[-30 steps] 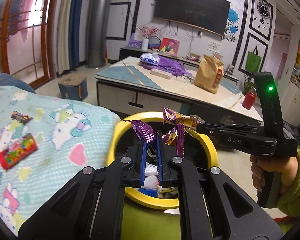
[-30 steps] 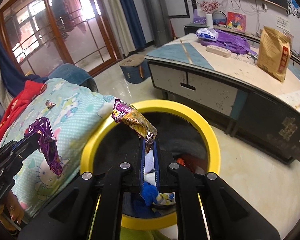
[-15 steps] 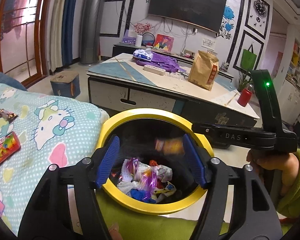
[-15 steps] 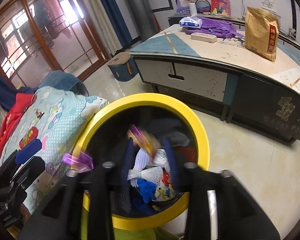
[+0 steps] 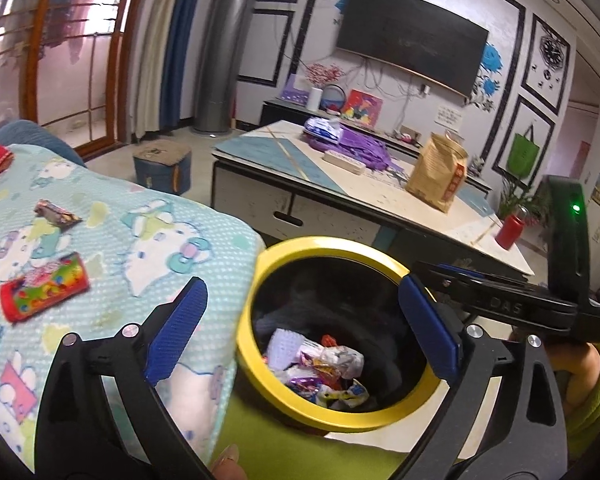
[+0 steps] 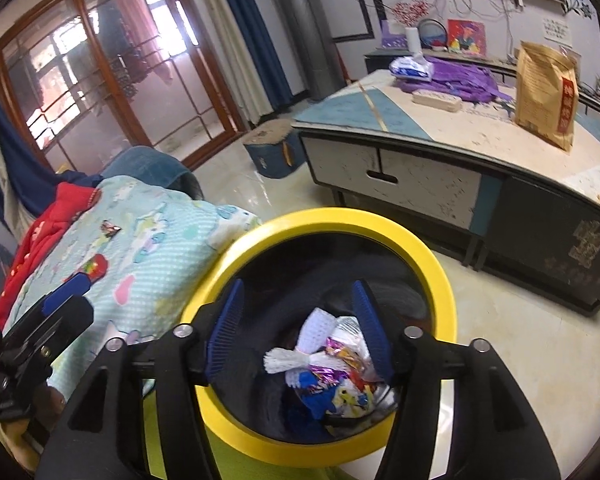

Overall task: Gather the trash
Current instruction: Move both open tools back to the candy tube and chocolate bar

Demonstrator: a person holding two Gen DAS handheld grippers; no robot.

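Yellow-rimmed bin (image 6: 440, 276): wrappers (image 6: 340, 364) jumbled, bottom dark; left gripper (image 5: 304, 328), right gripper (image 6: 300, 320) just spreading, empty.

A yellow-rimmed round bin (image 5: 300, 408) stands right of the patterned blanket (image 5: 112, 248); crumpled wrappers (image 5: 324, 364) lie inside, a low table (image 5: 340, 196) behind.

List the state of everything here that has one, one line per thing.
Left gripper: open, empty, jaws just opened.
Right gripper: open, empty, jaws just opened.
Bin: uncovered, wrappers inside.
Red packet: lying on blanket.
Dark wrapper: lying on blanket.
TV: off.
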